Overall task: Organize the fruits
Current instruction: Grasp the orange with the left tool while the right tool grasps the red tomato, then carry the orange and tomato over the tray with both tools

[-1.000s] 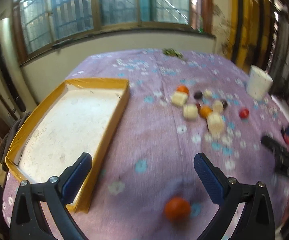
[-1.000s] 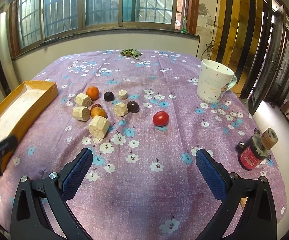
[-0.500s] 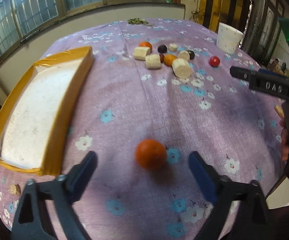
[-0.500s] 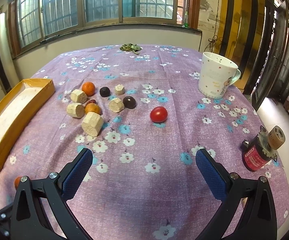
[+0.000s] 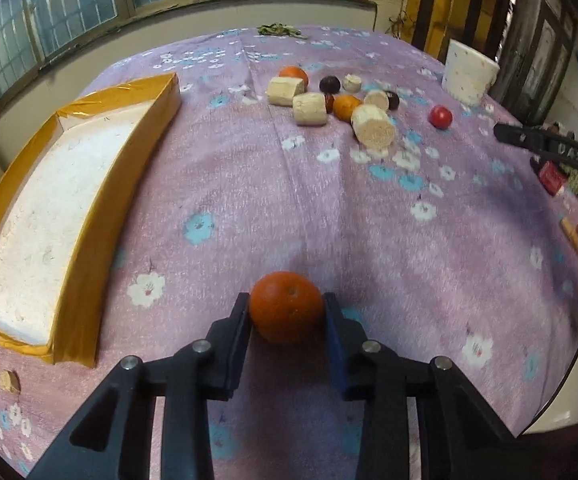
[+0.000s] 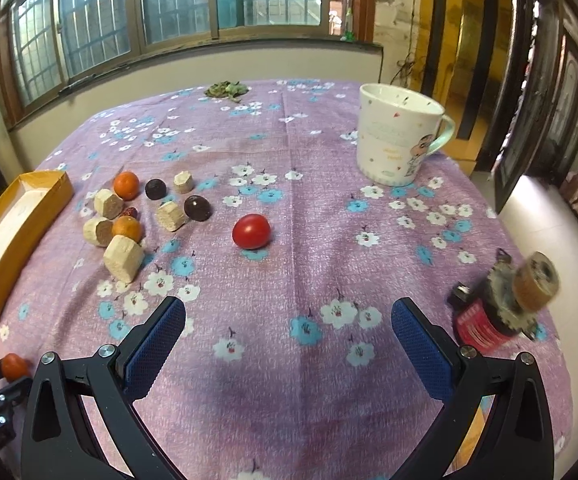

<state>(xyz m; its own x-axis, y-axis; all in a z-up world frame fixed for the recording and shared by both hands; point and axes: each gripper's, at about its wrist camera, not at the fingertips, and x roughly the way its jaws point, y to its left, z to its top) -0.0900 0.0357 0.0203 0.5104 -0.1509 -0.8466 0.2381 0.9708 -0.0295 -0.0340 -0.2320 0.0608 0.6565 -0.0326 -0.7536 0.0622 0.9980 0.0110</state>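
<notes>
My left gripper (image 5: 287,312) is closing, its pads touching the orange (image 5: 287,307) at six o'clock on the floral tablecloth (image 5: 249,184). My right gripper (image 6: 285,320) gapes wide, holding nothing, red tomato (image 6: 251,231) at twelve o'clock.

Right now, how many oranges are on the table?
3. One orange sits between the closing left fingers, near the table's front edge. Two are in the far pile: one at its back, one among the pale chunks. More could be hidden behind those.
</notes>
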